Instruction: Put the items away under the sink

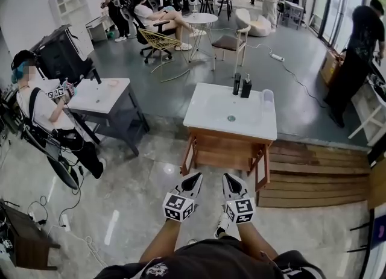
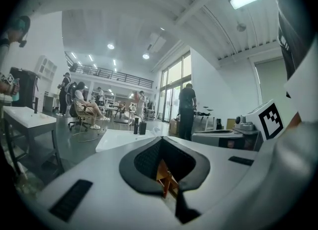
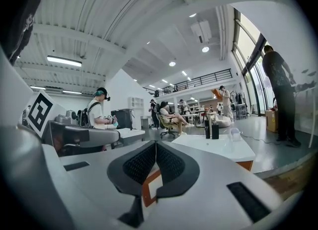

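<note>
White shells with dark pads: on our left gripper [image 2: 160, 142] and our right gripper [image 3: 155, 145] the jaws are pressing together, and we are holding nothing. Two dark bottles [image 1: 241, 85] and a clear cup [image 1: 268, 99] are standing at the back edge of the white sink top [image 1: 208, 121], above the wooden cabinet [image 1: 224, 151]. Bare floor [image 1: 139, 211] is lying between it and us, and wooden planks [image 1: 313, 178] are lying at its right. Black square markers [image 1: 180, 206] are showing on the cubes.

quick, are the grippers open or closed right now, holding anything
left gripper: jaws closed, holding nothing
right gripper: jaws closed, holding nothing
</note>
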{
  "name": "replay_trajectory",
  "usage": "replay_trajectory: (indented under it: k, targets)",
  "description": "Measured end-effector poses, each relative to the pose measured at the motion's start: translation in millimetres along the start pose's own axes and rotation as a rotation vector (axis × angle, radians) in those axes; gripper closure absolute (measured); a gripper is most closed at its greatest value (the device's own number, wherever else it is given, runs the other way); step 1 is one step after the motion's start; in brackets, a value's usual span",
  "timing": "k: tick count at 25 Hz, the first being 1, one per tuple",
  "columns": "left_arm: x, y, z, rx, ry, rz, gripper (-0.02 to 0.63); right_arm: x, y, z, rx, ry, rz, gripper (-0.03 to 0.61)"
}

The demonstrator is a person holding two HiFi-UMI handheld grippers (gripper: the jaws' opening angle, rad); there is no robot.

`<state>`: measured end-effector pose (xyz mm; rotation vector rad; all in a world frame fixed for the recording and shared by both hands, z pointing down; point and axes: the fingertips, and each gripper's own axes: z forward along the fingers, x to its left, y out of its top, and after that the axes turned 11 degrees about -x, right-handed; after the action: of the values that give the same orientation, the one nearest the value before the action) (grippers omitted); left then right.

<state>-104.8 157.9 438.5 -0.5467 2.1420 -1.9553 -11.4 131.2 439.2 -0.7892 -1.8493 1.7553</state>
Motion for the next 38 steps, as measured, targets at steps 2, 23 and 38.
replay_trajectory:
  k: [2,23,38]
  targets:
    - [1.3,1.1,28.5,0.003,-0.014,0.008,0.606,-20.9,2.1,13.7,-0.003,-0.001,0.008,0.555]
    - [40.2,3.9,217.6,-0.004,0.094,0.098,0.606,-186.7,3.6,110.9,-0.008,0.019,0.071,0.555]
    - [105.2,-2.3,293.2,-0.012,0.033,0.082,0.606,-227.3,-7.2,204.8,0.007,-0.028,0.042,0.555]
